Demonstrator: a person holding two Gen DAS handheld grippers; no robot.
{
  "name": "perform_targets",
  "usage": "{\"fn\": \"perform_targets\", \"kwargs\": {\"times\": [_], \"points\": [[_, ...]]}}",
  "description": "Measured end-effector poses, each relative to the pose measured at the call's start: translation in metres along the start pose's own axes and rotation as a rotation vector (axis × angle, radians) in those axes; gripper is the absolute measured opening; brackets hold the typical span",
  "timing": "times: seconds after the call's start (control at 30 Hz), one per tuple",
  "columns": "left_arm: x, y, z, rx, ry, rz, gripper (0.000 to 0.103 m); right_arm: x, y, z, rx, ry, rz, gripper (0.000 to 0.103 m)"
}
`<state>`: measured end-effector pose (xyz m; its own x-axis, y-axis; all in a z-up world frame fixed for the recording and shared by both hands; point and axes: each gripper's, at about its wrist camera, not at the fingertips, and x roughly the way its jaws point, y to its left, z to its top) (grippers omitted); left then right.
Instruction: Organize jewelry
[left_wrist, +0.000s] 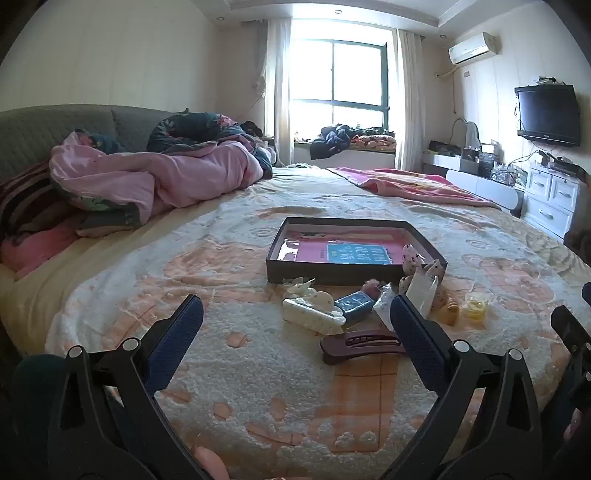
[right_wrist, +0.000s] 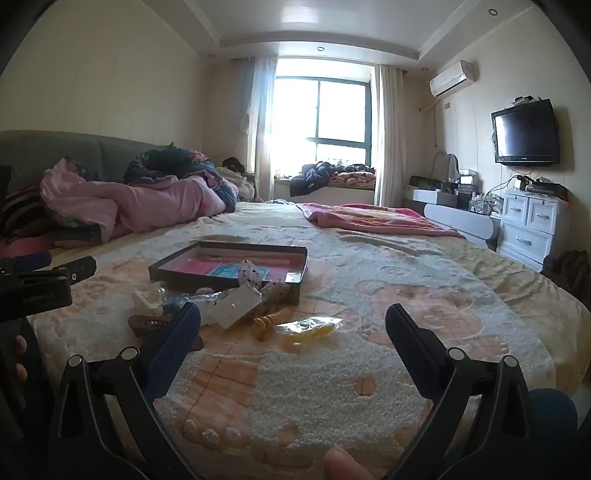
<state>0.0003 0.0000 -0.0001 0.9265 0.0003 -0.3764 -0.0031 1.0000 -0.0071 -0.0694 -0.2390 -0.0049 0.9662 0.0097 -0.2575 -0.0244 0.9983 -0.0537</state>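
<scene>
Shallow tray: rectangular, dark-walled, pink-lined with a blue printed card inside; lying flat on the fleecy peach-and-cream bedspread, its long axis running left to right across the left wrist view.

Brown hair claw: glossy plastic, curved and toothed; lying on the spread nearest the left gripper, its long axis running left to right, in front of the tray.

Cream clip: pale, speckled, oblong; sitting just beyond the brown claw, pointing down to the right.

Blue packet: small and boxy, touching the cream clip.

Clear bags: crinkled plastic, leaning against the tray's near right corner.

Amber spiral piece: ribbed, lying just right of the bags.

Yellow item in a clear wrap: resting at the right end of the cluster.

Left gripper: hovering low over the spread, aiming toward the tray, blue textured pads spread wide and holding nothing.

Right gripper: hovering likewise, fingers parted wide and holding nothing, the yellow item lying between them further on.
</scene>
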Motion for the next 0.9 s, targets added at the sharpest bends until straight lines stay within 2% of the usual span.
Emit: {"fn": "perform_targets", "kwargs": {"times": [0.9], "points": [[-0.0006,-0.0001,0.0023,0.003,-0.017,-0.003,0.093,-0.0009,0.0014,0.0024,0.0,-0.004,-0.013,0.097]]}}
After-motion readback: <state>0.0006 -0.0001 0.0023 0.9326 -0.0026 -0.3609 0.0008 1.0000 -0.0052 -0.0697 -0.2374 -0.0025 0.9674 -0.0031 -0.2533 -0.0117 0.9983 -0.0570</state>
